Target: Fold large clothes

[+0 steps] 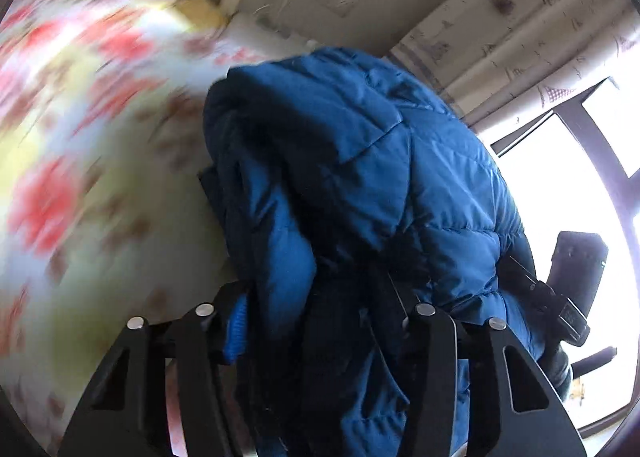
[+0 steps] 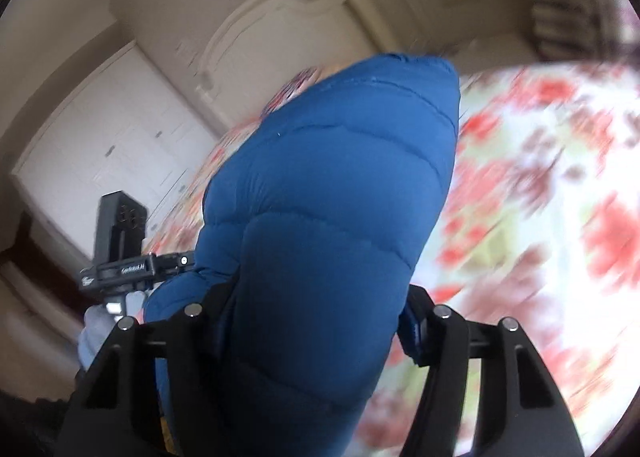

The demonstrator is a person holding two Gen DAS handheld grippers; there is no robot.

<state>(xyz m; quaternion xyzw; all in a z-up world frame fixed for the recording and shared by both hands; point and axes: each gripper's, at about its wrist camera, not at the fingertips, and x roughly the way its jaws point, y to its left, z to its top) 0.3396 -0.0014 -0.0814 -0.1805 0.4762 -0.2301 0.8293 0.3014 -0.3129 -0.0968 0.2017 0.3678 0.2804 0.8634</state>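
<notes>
A blue quilted puffer jacket (image 1: 360, 185) is bunched up and lifted above a floral bedspread (image 1: 80, 177). My left gripper (image 1: 320, 321) is shut on a thick fold of the jacket; its fingertips are buried in the fabric. In the right wrist view the jacket (image 2: 328, 217) rises as a padded roll, and my right gripper (image 2: 316, 321) is shut on it from both sides. The other gripper's body shows at the right edge of the left wrist view (image 1: 568, 289) and at the left of the right wrist view (image 2: 120, 257). The bedspread (image 2: 540, 217) is blurred by motion.
A bright window (image 1: 560, 185) with a dark frame and a patterned curtain (image 1: 520, 25) lie to the right in the left wrist view. White wardrobe doors (image 2: 120, 129) and a cream headboard (image 2: 280, 17) stand behind the bed.
</notes>
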